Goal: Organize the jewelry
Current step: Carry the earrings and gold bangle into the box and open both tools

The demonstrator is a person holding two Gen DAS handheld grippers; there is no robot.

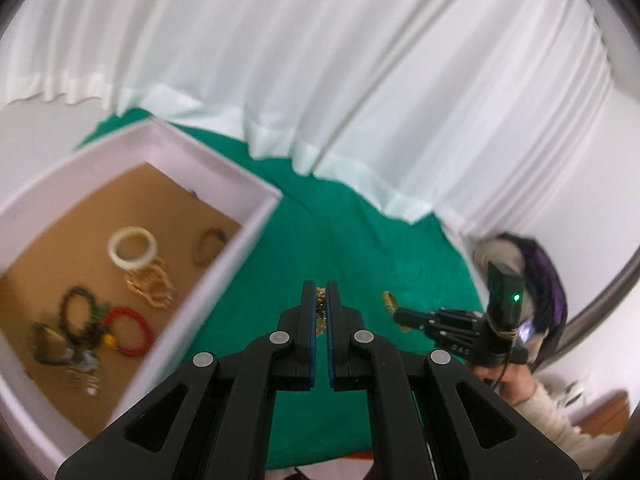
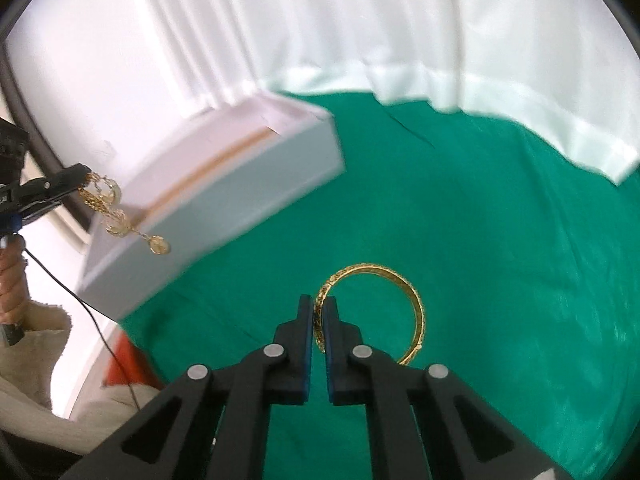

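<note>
My left gripper is shut on a gold chain necklace. In the right wrist view the necklace with coin pendants dangles from the left gripper beside the box. My right gripper is shut on a gold bangle and holds it over the green cloth. In the left wrist view the right gripper holds the bangle edge-on. The white box with a brown floor lies to the left and holds several bracelets, among them a white bangle and a red bead bracelet.
White curtains hang behind the table and fall onto the cloth's far edge. The box lies at the left of the right wrist view. A purple and grey object lies at the far right behind the right gripper.
</note>
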